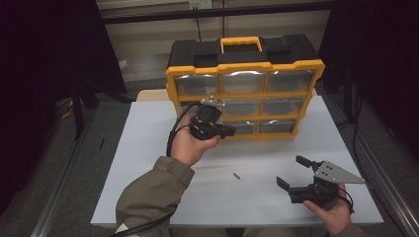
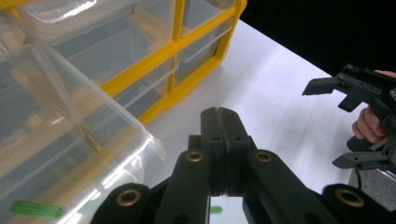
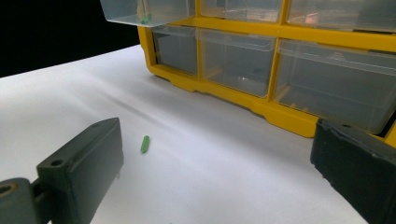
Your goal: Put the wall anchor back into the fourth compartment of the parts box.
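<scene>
White table (image 1: pixel 148 148), yellow drawer cabinet (image 1: pixel 244 68), dark surrounding room.

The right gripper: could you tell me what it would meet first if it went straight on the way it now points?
Probably the yellow organizer: the open right gripper faces its bottom row of clear drawers. The green piece lies left of that line, though depth is unclear.

High view: overhead from the person's side, facing forward-down over the table (image 1: pixel 148 163). 2 gripper views: close, low, along their jaws. All 3 share the yellow drawer cabinet (image 1: pixel 245 98) (image 2: pixel 140 70) (image 3: pixel 261 100) and tabletop.
</scene>
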Action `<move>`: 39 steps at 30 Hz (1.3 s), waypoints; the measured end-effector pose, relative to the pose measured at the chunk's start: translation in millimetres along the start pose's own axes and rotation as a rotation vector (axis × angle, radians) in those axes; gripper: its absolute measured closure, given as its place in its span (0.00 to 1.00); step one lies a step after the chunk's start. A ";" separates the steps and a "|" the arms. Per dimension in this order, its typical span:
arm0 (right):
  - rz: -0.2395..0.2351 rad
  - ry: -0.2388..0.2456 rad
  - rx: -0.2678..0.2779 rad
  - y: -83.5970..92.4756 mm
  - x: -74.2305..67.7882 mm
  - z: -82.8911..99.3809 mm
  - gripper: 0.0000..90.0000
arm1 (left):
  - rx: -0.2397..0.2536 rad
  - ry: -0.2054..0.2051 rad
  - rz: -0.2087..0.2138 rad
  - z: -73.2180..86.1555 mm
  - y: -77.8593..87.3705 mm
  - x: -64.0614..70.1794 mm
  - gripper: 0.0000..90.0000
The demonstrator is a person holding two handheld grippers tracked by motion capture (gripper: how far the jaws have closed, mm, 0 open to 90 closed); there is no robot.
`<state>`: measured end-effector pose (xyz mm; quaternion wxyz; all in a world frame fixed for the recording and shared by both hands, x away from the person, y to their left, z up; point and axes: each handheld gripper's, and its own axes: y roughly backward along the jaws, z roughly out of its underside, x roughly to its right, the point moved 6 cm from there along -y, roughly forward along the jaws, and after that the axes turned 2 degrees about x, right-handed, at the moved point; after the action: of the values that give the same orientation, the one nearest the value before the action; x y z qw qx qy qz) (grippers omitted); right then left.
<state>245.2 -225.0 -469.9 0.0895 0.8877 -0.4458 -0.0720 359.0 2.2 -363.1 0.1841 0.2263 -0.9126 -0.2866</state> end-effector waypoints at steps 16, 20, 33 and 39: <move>0.000 0.001 0.003 -0.2 -0.1 -0.3 0.03 | -0.013 0.011 0.030 23.7 -13.9 6.1 0.96; 0.002 0.003 0.001 0.0 0.0 -0.2 0.03 | -0.020 -0.004 0.033 29.6 -16.4 7.4 0.91; -0.003 0.001 0.004 -0.1 -0.5 -0.3 0.03 | -0.024 0.000 0.046 47.3 -25.7 11.1 0.60; -0.006 0.000 0.002 -0.1 -0.8 -0.3 0.03 | -0.020 -0.008 0.037 54.4 -29.7 11.3 0.50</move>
<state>244.8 -224.2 -469.6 0.0886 0.8892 -0.4432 -0.0717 333.4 -1.6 -420.5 0.1882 0.2064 -0.9143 -0.2932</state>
